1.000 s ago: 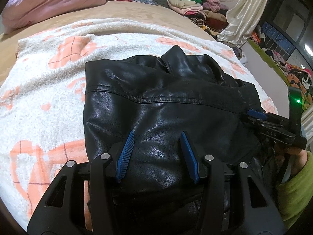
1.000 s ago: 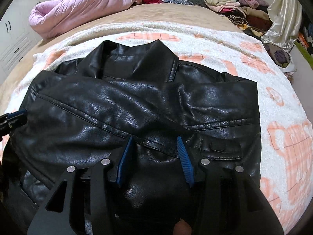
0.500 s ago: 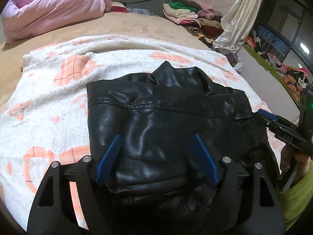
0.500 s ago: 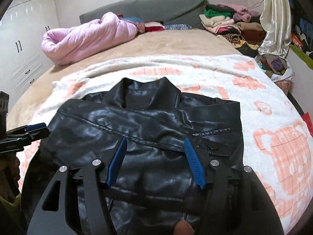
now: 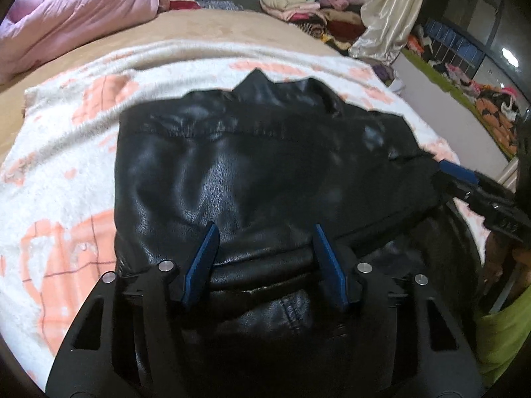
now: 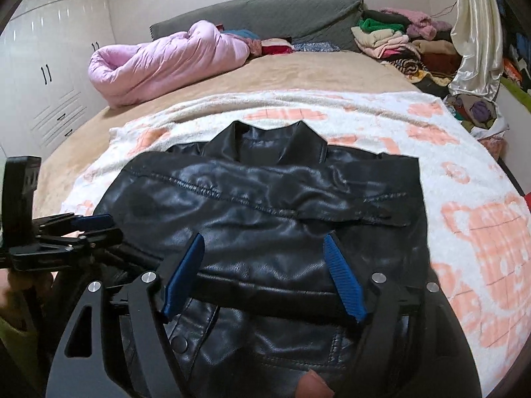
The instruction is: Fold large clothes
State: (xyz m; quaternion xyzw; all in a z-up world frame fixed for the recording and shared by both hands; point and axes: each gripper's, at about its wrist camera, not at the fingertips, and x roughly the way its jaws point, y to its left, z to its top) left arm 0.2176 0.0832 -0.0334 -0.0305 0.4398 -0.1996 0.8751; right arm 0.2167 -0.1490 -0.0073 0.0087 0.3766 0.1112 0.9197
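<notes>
The leather jacket [image 6: 265, 205] was glossy black with dark stitching. Under it lay a fleecy white blanket [image 6: 464, 172] printed with peach-orange checked patches. The bedspread [image 6: 298, 69] beyond was plain tan. A quilt [image 6: 166, 63] bundled at the head was pale pink, against a grey headboard [image 6: 272, 13]. The stacked clothes [image 6: 391, 39] showed green, cream, pink and brown. The curtain [image 6: 478, 33] was shiny cream. Both grippers were black with blue pads [image 6: 345, 278], and a sleeve [image 5: 501, 338] was lime green.
</notes>
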